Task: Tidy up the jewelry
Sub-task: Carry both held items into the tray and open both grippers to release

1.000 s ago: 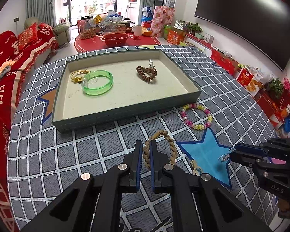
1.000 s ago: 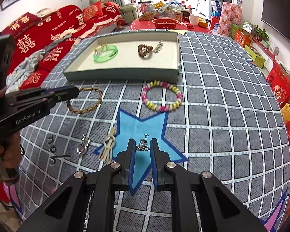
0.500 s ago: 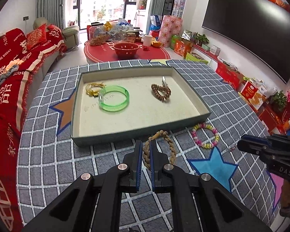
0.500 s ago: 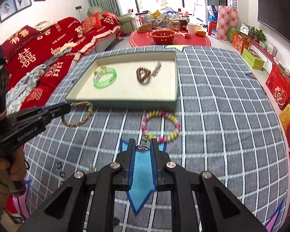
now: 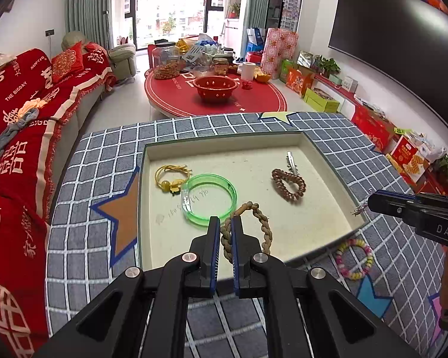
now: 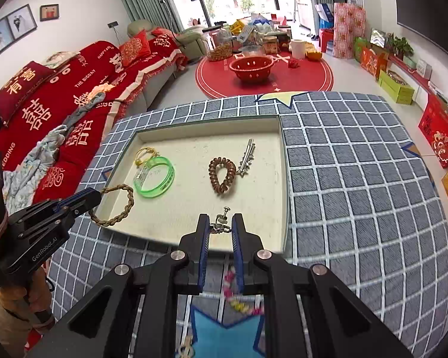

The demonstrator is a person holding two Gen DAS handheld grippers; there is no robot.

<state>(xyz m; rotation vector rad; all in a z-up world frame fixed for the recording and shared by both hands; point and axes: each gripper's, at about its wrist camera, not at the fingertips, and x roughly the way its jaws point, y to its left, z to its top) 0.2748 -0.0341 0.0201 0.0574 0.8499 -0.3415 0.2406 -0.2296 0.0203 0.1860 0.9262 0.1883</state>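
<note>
The braided tan rope bracelet (image 5: 248, 229) hangs from the left gripper (image 5: 225, 232), whose two fingers are pinched narrowly on one side of its loop, over the near part of the shallow cream-lined tray (image 5: 322, 155). It looks limp and light, so on release it could snag on a finger pad, or drop onto the translucent green plastic bangle (image 5: 209, 198) just beside it and tangle the pieces. The small silver clip-on earring (image 6: 222, 223) sits between the tips of the right gripper (image 6: 221, 228), jaws closed narrowly on it, above the tray's near edge. It is tiny and held only at the tip, so I judge a slip likely; if let go too early it may fall outside the rim onto the grey checked tablecloth (image 6: 358, 179).

Already in the tray lie a yellow cord bracelet (image 5: 170, 176), a brown coiled hair tie (image 6: 222, 174) and a silver hair clip (image 6: 246, 156). A pastel beaded bracelet (image 5: 354, 258) lies on the cloth outside the tray.
</note>
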